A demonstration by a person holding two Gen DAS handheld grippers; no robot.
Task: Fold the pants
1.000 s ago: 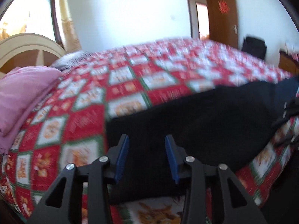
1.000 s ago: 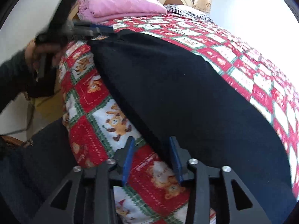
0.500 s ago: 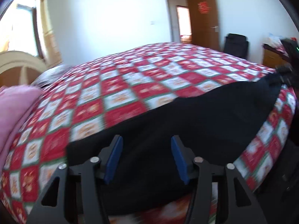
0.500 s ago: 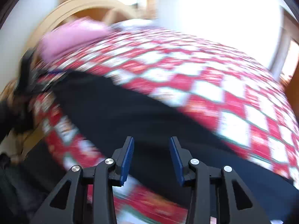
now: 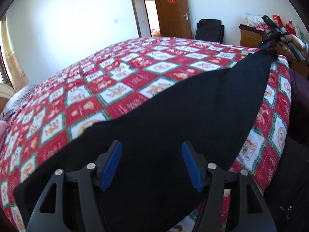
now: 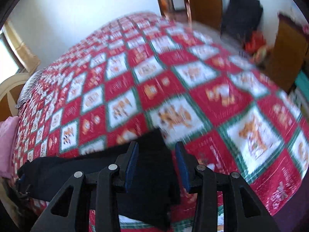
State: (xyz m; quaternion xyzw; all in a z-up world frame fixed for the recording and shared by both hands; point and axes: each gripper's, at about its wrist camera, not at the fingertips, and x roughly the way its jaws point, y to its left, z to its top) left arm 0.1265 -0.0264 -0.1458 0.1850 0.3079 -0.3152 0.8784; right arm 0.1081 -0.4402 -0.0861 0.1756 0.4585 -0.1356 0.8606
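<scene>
Daylight fills the room, bright and even, coming from a window [image 6: 7, 58] at the left edge that is blown out to white. The left wrist view is mostly sharp; only the near quilt [image 5: 48, 135] is softly blurred. The right wrist view is smeared by motion across the quilt and the far furniture. Both views bow strongly, with dark vignetted corners. The black pants [image 5: 173, 119] show almost no detail.

Black pants [image 5: 173, 119]; red-white-green checked bedspread [image 5: 119, 81]; blue pads on black fingers [image 5: 112, 164]; brown door [image 5: 173, 9].
</scene>
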